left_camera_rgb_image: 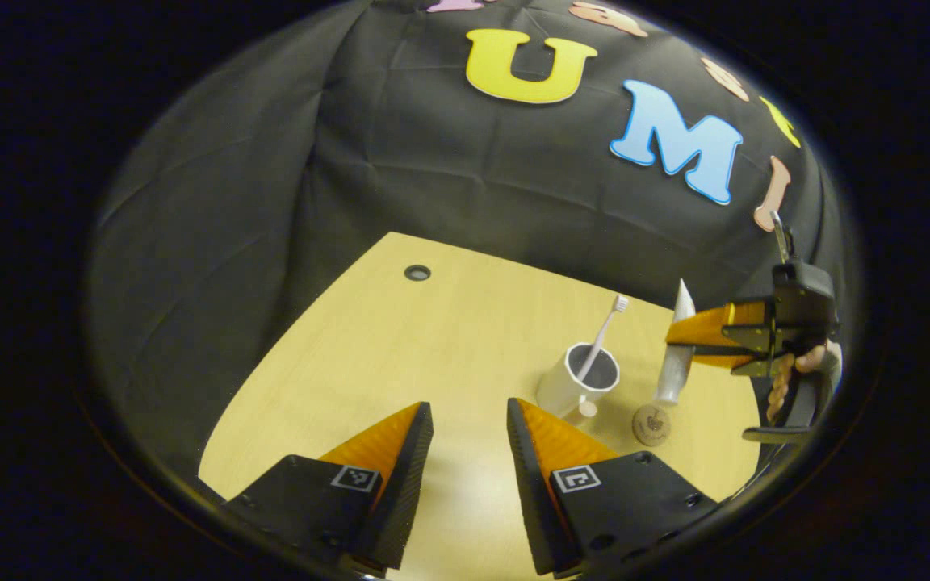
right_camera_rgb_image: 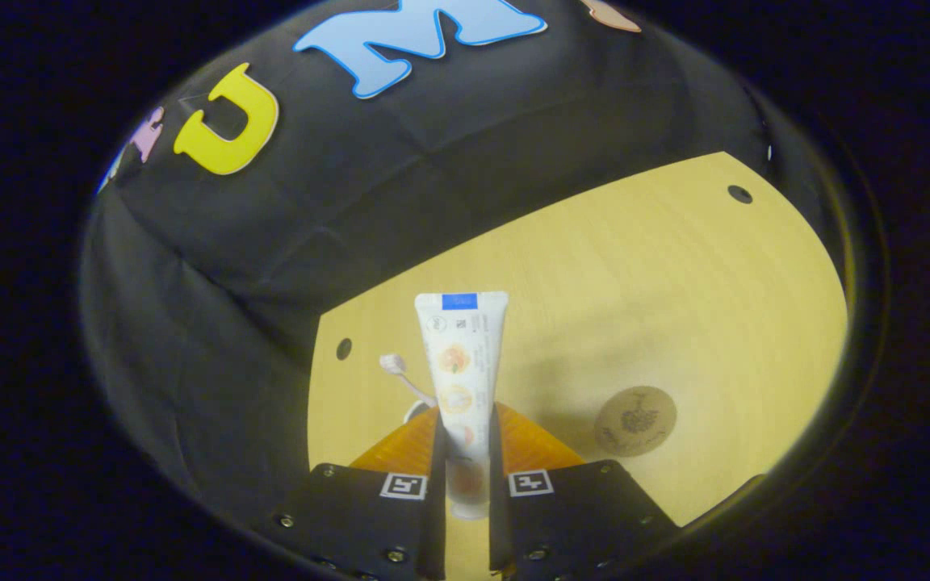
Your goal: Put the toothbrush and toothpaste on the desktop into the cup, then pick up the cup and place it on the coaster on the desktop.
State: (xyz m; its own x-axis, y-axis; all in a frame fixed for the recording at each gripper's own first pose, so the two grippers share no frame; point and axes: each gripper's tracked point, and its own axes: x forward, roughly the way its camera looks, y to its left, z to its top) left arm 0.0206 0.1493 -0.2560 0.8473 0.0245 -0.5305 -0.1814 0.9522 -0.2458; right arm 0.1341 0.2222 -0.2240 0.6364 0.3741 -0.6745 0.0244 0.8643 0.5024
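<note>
My right gripper (right_camera_rgb_image: 465, 440) clenches the white toothpaste tube (right_camera_rgb_image: 462, 355), which stands upright above the desk (right_camera_rgb_image: 675, 274); its printing is too small to read. My left gripper (left_camera_rgb_image: 469, 420) hangs released. Ahead, the toothbrush (left_camera_rgb_image: 604, 332) stands in the white cup (left_camera_rgb_image: 574, 383), near the round coaster (left_camera_rgb_image: 651, 425).

A pale wooden desktop (left_camera_rgb_image: 449, 339) with small round holes stands against creased black cloth (left_camera_rgb_image: 400, 177).
</note>
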